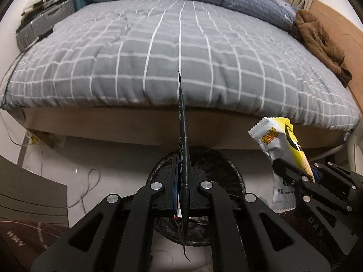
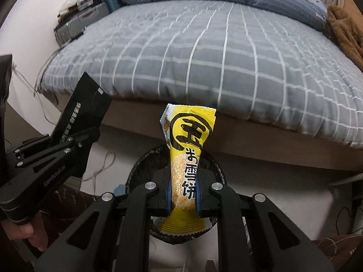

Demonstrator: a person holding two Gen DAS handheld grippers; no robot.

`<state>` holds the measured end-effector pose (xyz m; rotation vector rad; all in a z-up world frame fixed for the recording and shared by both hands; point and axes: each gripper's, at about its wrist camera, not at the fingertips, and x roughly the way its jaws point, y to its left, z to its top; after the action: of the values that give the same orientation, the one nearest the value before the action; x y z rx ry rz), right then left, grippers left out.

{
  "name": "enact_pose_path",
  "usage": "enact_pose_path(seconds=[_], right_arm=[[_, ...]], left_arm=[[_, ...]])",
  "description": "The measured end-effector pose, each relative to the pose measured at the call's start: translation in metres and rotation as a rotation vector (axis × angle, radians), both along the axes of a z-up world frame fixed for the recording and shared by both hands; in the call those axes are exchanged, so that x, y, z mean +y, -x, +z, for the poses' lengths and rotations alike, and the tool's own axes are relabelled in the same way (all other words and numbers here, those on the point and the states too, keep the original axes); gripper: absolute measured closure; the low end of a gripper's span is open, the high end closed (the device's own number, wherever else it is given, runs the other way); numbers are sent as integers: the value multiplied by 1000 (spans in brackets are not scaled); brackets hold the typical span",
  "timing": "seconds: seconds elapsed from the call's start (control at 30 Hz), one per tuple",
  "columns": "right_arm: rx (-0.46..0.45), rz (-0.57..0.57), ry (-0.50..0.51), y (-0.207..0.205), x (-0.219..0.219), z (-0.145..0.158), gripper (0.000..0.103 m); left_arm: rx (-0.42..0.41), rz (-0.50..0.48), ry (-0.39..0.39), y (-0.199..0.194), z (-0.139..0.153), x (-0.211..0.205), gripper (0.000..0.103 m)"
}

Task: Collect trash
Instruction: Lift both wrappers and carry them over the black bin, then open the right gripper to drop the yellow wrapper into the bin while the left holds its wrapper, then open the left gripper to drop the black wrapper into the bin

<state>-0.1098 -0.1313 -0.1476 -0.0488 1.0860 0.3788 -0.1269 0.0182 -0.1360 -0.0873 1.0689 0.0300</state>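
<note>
My left gripper (image 1: pixel 182 172) is shut on a flat black wrapper (image 1: pixel 183 122), seen edge-on and standing upright between the pads. From the right wrist view the same black wrapper (image 2: pixel 84 113) and left gripper (image 2: pixel 87 136) show at the left. My right gripper (image 2: pixel 182 181) is shut on a yellow snack wrapper (image 2: pixel 188 140) with black characters. That yellow wrapper (image 1: pixel 283 142) and the right gripper (image 1: pixel 306 176) appear at the right of the left wrist view. A round bin lined with a black bag (image 1: pixel 217 163) (image 2: pixel 145 165) sits on the floor directly beneath both grippers.
A bed with a grey checked cover (image 1: pixel 181 52) fills the space ahead, its wooden frame (image 1: pixel 113 122) just behind the bin. A brown garment (image 1: pixel 317 38) lies at the bed's right. Cables (image 1: pixel 90 181) trail on the floor at left. Suitcases (image 1: pixel 45 20) stand beyond the bed.
</note>
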Motion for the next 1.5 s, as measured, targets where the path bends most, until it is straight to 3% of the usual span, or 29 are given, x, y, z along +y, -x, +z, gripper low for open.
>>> enact_pose_path(seconds=[0.2, 0.5, 0.6, 0.73, 0.8, 1.07, 1.27, 1.5], right_arm=[[83, 11, 22, -7, 11, -40, 89], [146, 51, 63, -11, 28, -76, 86], [136, 55, 65, -10, 32, -78, 79], [120, 51, 63, -7, 27, -76, 57], [116, 43, 67, -6, 24, -76, 53], [57, -36, 76, -2, -10, -67, 22], [32, -139, 62, -6, -50, -62, 10], [12, -192, 75, -9, -73, -52, 10]], left_arm=[[55, -1, 3, -9, -42, 7, 100], [106, 29, 10, -8, -75, 23, 100], [117, 42, 14, -8, -80, 27, 100], [119, 46, 11, -8, -82, 24, 99], [118, 45, 18, -9, -82, 24, 100], [124, -10, 30, -15, -88, 7, 100], [132, -59, 45, -20, -90, -18, 100], [121, -86, 28, -19, -89, -35, 97]])
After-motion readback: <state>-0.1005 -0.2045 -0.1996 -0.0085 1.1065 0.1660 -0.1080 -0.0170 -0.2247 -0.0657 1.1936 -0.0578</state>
